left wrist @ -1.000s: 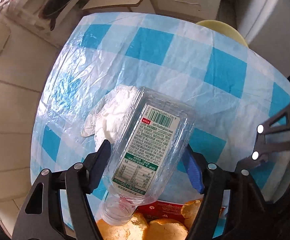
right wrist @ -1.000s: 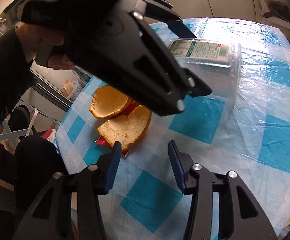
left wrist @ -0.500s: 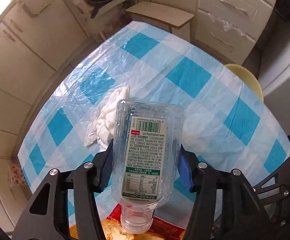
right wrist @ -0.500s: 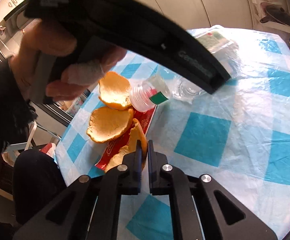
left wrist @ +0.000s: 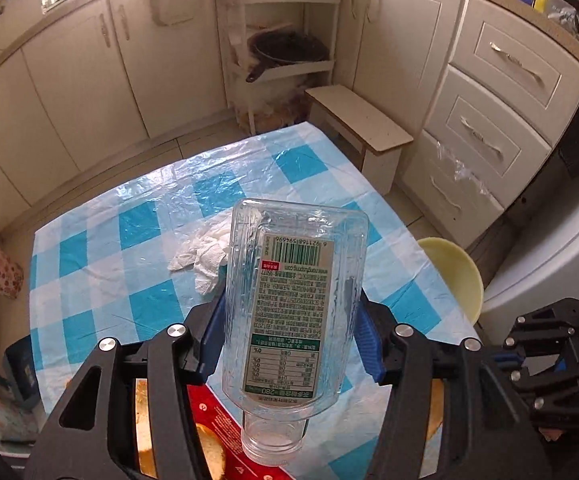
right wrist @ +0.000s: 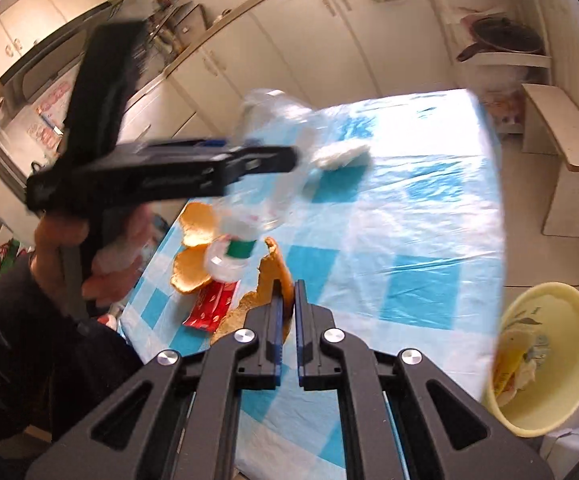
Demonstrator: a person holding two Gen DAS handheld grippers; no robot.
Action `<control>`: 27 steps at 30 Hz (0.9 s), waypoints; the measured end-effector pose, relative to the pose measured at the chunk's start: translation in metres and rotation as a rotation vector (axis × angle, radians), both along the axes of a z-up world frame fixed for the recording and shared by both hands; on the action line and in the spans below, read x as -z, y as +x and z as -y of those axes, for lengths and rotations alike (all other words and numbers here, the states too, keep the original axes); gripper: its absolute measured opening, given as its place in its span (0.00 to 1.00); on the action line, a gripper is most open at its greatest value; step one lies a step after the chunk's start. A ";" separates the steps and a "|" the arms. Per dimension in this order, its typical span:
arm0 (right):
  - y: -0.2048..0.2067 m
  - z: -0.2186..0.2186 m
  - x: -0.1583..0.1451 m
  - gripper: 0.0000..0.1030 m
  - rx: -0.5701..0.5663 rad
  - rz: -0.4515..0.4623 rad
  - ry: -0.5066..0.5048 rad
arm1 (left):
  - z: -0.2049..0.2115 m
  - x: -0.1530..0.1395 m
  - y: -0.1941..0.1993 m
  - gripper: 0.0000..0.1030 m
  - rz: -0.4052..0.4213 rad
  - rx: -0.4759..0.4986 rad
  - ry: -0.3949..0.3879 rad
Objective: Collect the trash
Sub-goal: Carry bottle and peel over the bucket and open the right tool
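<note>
The left hand-held gripper (left wrist: pixel 291 344) is clamped on a clear plastic bottle (left wrist: pixel 293 308), neck down, above the bench (left wrist: pixel 101 280). The right hand-held gripper (right wrist: pixel 286 292) pinches an orange peel (right wrist: pixel 277 268) between nearly closed pads.

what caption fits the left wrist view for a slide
Left gripper shut on a clear plastic bottle held neck-down above the blue-and-white checked table cover, crumpled white tissue behind.

Clear glossy plastic bottle (left wrist: pixel 293 308); shiny crinkled plastic tablecloth (left wrist: pixel 101 276)
</note>
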State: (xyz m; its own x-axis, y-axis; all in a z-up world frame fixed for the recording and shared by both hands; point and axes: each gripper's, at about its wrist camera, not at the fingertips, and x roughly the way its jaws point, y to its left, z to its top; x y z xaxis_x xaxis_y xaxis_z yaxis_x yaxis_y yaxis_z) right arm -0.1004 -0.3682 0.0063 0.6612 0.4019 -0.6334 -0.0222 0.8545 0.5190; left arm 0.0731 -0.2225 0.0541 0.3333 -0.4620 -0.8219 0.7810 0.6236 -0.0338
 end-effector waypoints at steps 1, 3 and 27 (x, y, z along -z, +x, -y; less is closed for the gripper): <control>-0.003 0.007 -0.002 0.06 0.022 0.002 0.004 | -0.001 -0.005 -0.006 0.52 0.014 -0.019 -0.015; -0.011 0.023 -0.007 0.06 0.069 0.013 -0.002 | -0.001 -0.014 -0.022 0.52 0.045 -0.040 -0.049; -0.067 0.168 0.034 0.06 0.416 -0.221 -0.318 | 0.118 -0.001 -0.198 0.52 0.036 0.084 -0.209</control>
State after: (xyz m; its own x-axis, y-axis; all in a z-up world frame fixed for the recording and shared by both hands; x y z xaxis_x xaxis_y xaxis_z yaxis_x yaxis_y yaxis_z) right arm -0.1675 -0.5366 -0.0273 0.5610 -0.0968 -0.8221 0.4295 0.8831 0.1891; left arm -0.1246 -0.3406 0.0549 0.3144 -0.6479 -0.6938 0.8327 0.5391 -0.1261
